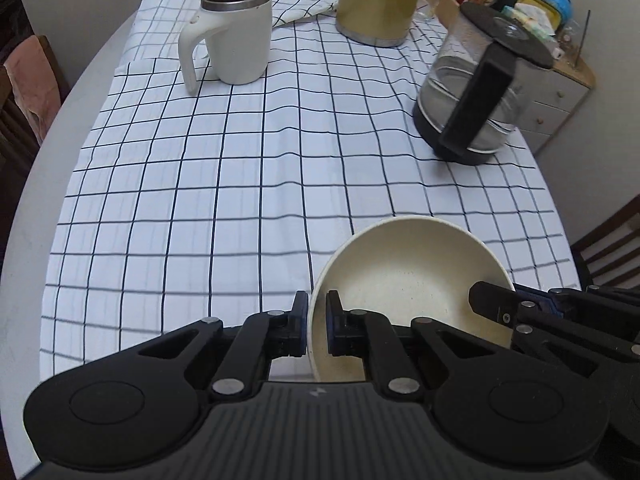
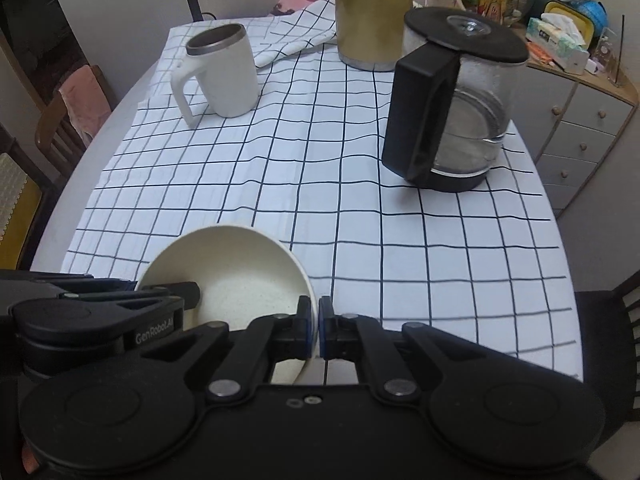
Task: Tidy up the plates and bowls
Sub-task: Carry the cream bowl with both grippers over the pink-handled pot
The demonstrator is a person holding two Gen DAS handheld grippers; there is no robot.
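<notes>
A cream bowl (image 1: 404, 276) hangs tilted above the checked tablecloth, held by both grippers on opposite sides of its rim. My left gripper (image 1: 317, 322) is shut on the bowl's left rim, one pad inside and one outside. In the right wrist view the same bowl (image 2: 236, 276) sits at lower left, and my right gripper (image 2: 318, 328) is shut on its right rim. Each view shows the other gripper's black fingers (image 1: 496, 300) reaching over the opposite side of the bowl. No plates are in view.
On the white checked tablecloth (image 1: 240, 200) stand a white mug (image 1: 236, 36), a gold thermos jug (image 1: 376, 4) and a glass kettle (image 1: 476, 92) with a black handle. A drawer cabinet (image 2: 580, 136) with clutter is at right; wooden chairs (image 2: 60, 120) flank the table.
</notes>
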